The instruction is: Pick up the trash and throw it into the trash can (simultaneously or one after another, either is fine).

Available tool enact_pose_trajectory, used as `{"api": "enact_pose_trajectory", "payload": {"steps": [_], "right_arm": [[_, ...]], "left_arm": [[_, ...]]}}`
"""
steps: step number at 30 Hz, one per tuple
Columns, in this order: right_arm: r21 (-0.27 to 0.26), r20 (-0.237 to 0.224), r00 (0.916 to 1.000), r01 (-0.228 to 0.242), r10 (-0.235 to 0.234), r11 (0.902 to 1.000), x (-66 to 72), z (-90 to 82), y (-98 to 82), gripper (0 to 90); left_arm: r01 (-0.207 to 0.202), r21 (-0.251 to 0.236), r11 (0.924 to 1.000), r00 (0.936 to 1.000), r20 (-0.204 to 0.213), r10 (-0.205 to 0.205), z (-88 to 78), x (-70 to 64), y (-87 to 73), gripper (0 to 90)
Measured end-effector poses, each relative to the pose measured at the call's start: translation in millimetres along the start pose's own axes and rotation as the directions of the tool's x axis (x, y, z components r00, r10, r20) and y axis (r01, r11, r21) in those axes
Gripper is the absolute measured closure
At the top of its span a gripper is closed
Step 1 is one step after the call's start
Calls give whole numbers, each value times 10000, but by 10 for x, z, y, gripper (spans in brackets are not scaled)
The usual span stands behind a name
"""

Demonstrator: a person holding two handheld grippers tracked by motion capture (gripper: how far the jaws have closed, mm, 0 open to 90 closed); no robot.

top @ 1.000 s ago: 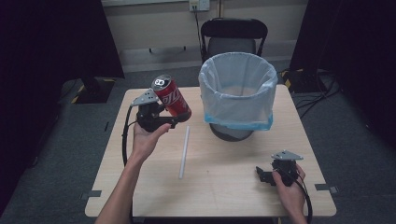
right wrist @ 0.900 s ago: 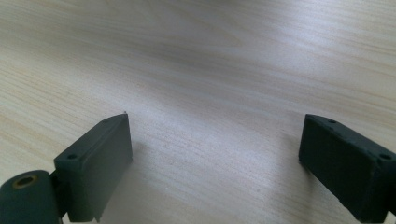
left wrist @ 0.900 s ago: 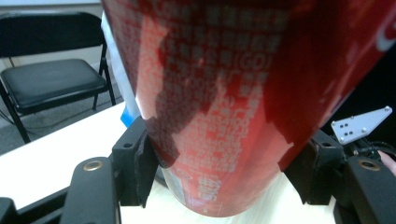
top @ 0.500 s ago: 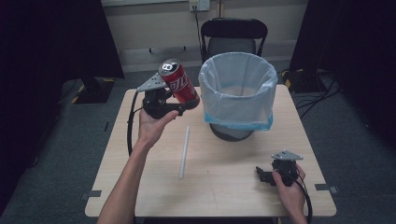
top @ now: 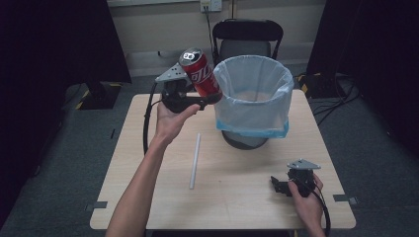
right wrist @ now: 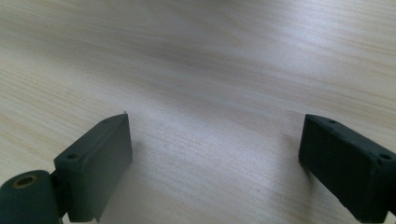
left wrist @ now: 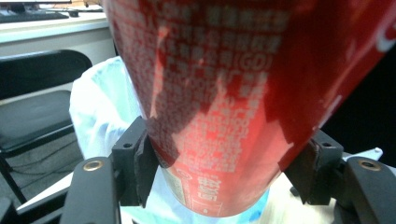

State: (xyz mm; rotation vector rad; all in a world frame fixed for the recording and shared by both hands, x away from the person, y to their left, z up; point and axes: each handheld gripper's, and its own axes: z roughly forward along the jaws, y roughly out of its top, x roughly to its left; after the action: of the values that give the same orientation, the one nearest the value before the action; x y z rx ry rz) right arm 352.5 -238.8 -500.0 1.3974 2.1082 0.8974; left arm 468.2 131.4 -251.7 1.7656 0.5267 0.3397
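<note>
A red drink can [top: 199,74] hangs tilted in the air just left of the bin's rim, with my left gripper [top: 205,98] shut on its lower body. In the left gripper view the can [left wrist: 243,93] sits between both black pads [left wrist: 142,170], and the white liner shows behind it. The bin [top: 256,101] stands at the table's far middle, lined with a white bag with a blue hem. My right gripper [top: 276,186] rests on the table near the front right, its jaws wide apart over bare wood [right wrist: 210,93] with nothing between them.
A white straw [top: 195,160] lies lengthwise in the middle of the wooden table [top: 148,197]. A black folding chair [top: 248,37] stands behind the bin. Dark curtains flank both sides. The left gripper's cable [top: 146,123] loops down beside the forearm.
My left hand has carried the can up and to the right, toward the bin's rim. The right gripper has stayed where it was.
</note>
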Motion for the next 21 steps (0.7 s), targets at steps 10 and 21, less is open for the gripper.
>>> {"api": "enact_pose_trajectory", "payload": {"steps": [10,21], "right_arm": [[-3,-4,10000,-1,1,10000,0,0,0,88],[-2,0,10000,0,0,10000,0,0,0,88]], "left_arm": [[-99,-138,9999,9999,46,100,160,49,148,341],[-45,-270,9996,9998,179,49,354,78,310,342]]}}
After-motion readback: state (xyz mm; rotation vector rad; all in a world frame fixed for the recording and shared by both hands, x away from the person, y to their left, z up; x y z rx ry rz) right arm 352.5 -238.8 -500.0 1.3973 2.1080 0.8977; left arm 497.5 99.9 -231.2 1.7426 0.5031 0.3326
